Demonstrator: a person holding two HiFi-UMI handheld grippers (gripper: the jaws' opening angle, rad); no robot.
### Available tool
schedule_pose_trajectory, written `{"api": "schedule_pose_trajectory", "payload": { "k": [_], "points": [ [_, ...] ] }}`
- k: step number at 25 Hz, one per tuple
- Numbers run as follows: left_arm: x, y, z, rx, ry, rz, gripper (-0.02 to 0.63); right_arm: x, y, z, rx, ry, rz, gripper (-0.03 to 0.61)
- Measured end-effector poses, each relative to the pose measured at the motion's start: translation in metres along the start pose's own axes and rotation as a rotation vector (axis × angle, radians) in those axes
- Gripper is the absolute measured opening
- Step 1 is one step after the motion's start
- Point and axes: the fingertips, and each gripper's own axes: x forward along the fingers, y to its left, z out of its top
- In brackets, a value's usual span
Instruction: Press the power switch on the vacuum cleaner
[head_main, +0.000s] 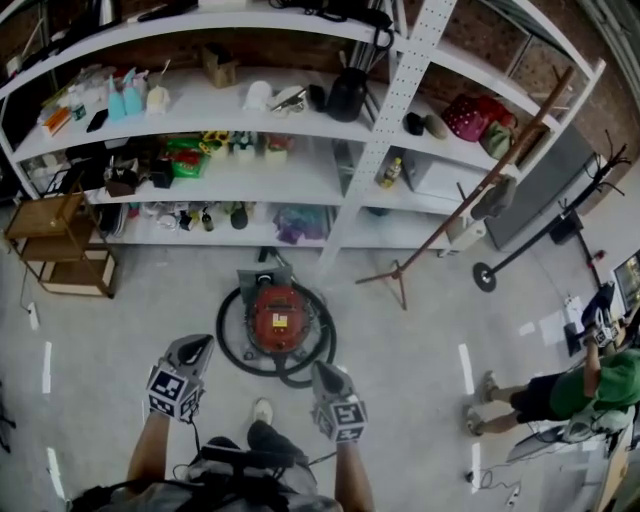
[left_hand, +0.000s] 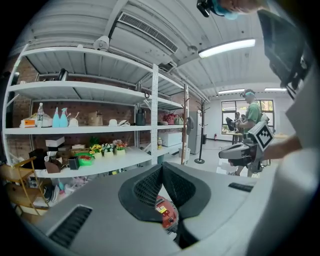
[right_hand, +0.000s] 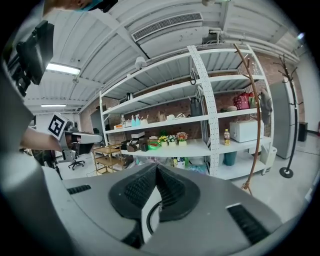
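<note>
L gripper (head_main: 201, 345), R gripper (head_main: 319, 369): jaws closed, empty (tips touching); red vacuum cleaner (head_main: 278, 316) just ahead.

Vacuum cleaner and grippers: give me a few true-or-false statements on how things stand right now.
1. The red vacuum cleaner stands on the floor in front of the shelves. True.
2. The black hose lies stretched out straight. False: it coils around the vacuum cleaner.
3. The left gripper presses on the vacuum cleaner. False: it is held apart from it, jaws together and empty.
4. The right gripper has its jaws together with nothing between them. True.
</note>
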Motion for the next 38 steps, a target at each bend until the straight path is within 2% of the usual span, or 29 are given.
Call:
{"api": "schedule_pose_trajectory", "payload": {
  "k": [6,11,17,20,25,30,34,38],
  "points": [
    [0.030,0.006,0.007,0.010,0.016,0.010,0.006,0.027,-0.020,0.007,0.003,0.026,0.020,0.011],
    [0.047,0.010,0.002,0.010,0.040,0.007,0.006,0.044,-0.033,0.007,0.002,0.023,0.030,0.011],
    [0.064,0.018,-0.004,0.002,0.068,-0.015,0.006,0.062,-0.038,-0.001,0.002,0.082,0.043,0.011],
    [0.077,0.024,-0.006,0.013,0.076,-0.021,0.006,0.076,-0.042,0.002,-0.002,0.069,0.043,0.011],
    [0.095,0.023,-0.020,0.056,0.108,-0.058,0.006,0.092,-0.042,-0.015,0.012,0.102,0.056,0.011],
    [0.106,0.028,-0.043,0.041,0.137,-0.073,0.006,0.108,-0.041,-0.045,0.007,0.173,0.055,0.011],
    [0.114,0.035,-0.064,0.009,0.170,-0.070,0.006,0.125,-0.042,-0.060,0.001,0.162,0.067,0.011],
    [0.126,0.039,-0.085,0.024,0.202,-0.101,0.006,0.138,-0.043,-0.080,0.019,0.203,0.072,0.011]
  ]
}}
